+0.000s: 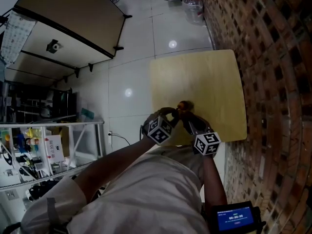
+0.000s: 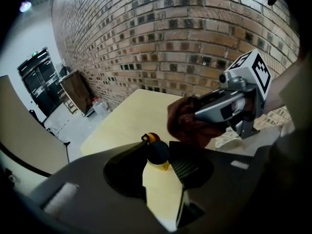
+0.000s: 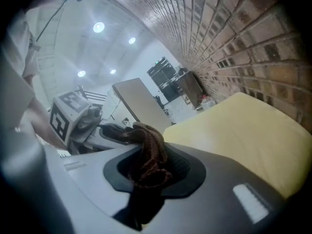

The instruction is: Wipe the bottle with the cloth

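Brown cloth [image 3: 148, 155] is pinched between the jaws of the right hand-held gripper [image 3: 152, 172]. It is bunched into a wad, with a tail hanging below the pads. The left hand-held gripper [image 2: 158, 167] is clamped on the pale yellow bottle [image 2: 163, 189], its jaws partly closed on the body and the dark cap jutting past the fingertips. Both are held up over the near edge of the tabletop [image 1: 204, 82]. The cloth sits just ahead and to the right of the left tips, close to the cap; I cannot tell whether they touch.

Risks, as judged:
- The bottle body looks smooth, so a wipe pushed along its length may slide or twist it in the pads.
- The cloth is held by one small fold, and drag on the bottle could pull it free.
- The right jaws sit close behind the wad, so hard tips may strike the bottle instead of fabric.
- Neither item rests on anything, so a slip drops it off the tabletop edge.
- The left jaws cover part of the body, so that patch stays unwiped without a regrip.
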`<state>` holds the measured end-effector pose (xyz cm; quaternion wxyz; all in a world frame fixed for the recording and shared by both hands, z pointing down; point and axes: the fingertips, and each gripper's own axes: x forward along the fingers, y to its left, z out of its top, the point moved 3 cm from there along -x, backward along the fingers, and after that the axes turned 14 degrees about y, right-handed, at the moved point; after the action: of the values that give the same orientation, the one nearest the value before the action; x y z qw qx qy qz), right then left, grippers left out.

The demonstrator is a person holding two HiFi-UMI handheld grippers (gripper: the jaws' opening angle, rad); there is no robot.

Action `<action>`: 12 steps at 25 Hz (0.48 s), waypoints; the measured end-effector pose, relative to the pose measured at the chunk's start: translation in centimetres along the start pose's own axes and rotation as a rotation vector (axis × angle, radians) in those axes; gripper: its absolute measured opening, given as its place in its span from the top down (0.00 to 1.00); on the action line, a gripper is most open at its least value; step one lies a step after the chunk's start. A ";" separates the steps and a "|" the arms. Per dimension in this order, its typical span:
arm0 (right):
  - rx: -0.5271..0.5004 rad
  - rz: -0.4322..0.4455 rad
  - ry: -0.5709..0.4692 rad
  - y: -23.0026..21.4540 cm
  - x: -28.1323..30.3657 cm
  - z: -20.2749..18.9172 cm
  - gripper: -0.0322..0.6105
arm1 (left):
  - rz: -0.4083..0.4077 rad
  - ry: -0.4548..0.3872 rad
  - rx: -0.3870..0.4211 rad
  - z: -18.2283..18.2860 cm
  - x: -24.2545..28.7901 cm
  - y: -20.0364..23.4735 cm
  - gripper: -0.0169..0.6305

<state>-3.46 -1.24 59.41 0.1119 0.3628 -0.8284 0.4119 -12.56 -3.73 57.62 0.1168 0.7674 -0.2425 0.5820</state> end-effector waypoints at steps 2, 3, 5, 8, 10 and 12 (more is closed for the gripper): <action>0.021 0.029 0.008 -0.1 2.0 0.3 0.81 | -0.012 0.006 -0.001 -0.1 0.1 -0.1 0.73; 0.034 0.040 0.017 -0.1 2.8 0.3 0.81 | -0.019 0.008 0.000 -0.1 0.1 -0.1 0.73; 0.051 0.059 0.039 0.2 4.2 0.2 0.81 | -0.032 0.009 0.002 0.1 0.1 -0.2 0.73; 0.095 0.057 0.060 -0.1 5.9 -0.3 0.83 | -0.044 0.012 0.005 0.1 0.2 0.1 0.73; 0.107 0.031 0.075 -1.1 6.5 -0.9 0.83 | -0.050 0.006 0.011 0.1 0.3 0.0 0.73; 0.078 -0.001 0.089 -1.8 6.9 -1.1 0.83 | -0.048 -0.002 0.012 0.2 0.2 -0.1 0.72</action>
<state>-7.30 -4.63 64.53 0.1345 0.3488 -0.8057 0.4594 -12.28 -3.85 57.76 0.1257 0.7744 -0.2205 0.5795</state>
